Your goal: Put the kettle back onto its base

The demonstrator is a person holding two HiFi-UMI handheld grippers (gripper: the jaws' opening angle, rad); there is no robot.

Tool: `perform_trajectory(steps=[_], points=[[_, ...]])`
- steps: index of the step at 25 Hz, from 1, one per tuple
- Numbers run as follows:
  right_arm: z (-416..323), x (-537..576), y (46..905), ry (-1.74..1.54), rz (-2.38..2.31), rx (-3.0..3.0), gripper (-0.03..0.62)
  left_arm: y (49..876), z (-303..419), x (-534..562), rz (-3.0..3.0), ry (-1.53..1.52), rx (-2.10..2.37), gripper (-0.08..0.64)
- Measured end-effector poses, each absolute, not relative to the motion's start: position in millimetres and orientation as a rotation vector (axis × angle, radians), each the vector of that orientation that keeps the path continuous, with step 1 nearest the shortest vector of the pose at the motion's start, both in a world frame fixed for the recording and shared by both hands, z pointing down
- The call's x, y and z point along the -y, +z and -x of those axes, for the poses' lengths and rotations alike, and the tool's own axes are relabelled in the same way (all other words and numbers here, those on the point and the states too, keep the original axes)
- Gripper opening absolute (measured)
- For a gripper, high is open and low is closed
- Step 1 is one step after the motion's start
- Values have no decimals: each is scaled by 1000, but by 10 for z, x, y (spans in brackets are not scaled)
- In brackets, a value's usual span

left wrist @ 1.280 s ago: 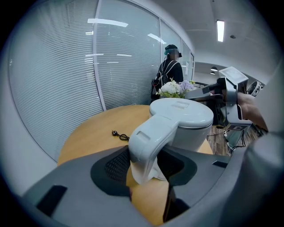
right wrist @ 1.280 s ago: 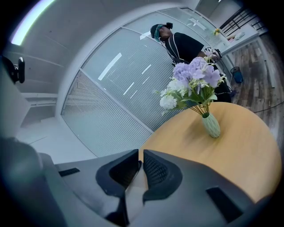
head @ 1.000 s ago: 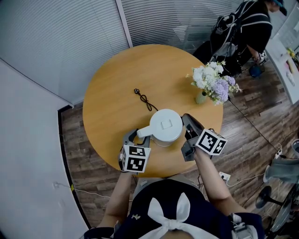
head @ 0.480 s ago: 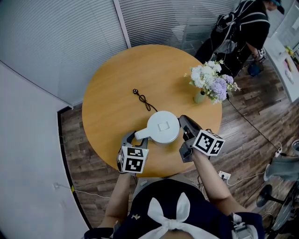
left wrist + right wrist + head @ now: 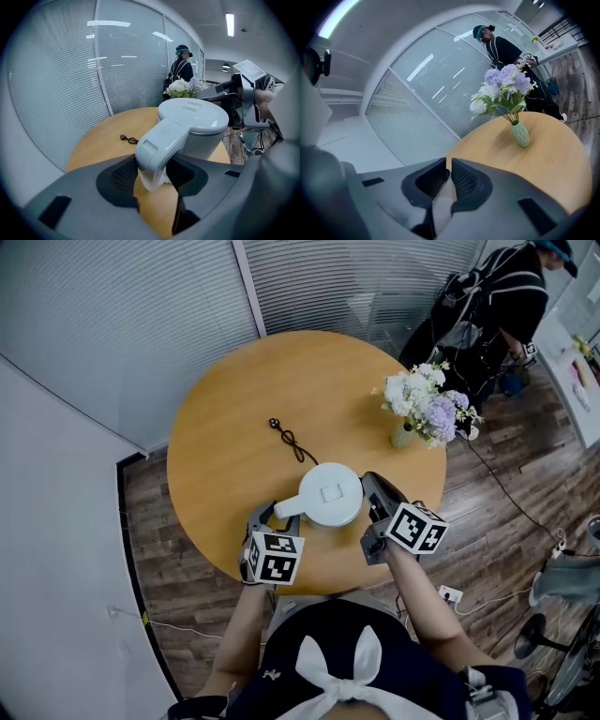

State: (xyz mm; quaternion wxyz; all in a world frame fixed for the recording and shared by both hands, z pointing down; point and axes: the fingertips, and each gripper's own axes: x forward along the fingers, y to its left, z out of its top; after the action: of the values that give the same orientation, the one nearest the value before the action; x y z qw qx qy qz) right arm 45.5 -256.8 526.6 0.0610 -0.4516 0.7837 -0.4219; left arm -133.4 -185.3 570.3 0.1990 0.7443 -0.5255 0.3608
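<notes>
Round bench (image 5: 225, 427) left mostly bare; kettle (image 5: 330, 493) placed near its lower edge. Left tool (image 5: 154, 174) is clamped on kettle handle (image 5: 159, 145); right tool (image 5: 449, 166) held closed, empty.

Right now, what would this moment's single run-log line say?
left gripper: closed on kettle handle | right gripper: shut, beside kettle | kettle: upright, lid closed | base: not visible

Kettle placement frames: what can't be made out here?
- Base: seen in no view. In the head view the kettle covers whatever lies under it, so seating can't be judged.
- Kettle's bottom: left gripper view, cut off by the left tongs body.
- Pale patch below the right tongs tips: right gripper view, blurred, unidentifiable.
- Cord on the table: head view, too small to read its plug.
</notes>
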Motion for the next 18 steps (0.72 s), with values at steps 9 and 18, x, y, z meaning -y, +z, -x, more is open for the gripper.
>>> perform_trajectory(steps=[9, 18], points=[[-463, 2528, 5259, -1231, 1350, -2393, 43, 5705, 1324, 1822, -2110, 976, 1472, 200], [-408, 2506, 5225, -1172, 1331, -2537, 44, 5687, 1292, 1809, -2134, 885, 1424, 210]])
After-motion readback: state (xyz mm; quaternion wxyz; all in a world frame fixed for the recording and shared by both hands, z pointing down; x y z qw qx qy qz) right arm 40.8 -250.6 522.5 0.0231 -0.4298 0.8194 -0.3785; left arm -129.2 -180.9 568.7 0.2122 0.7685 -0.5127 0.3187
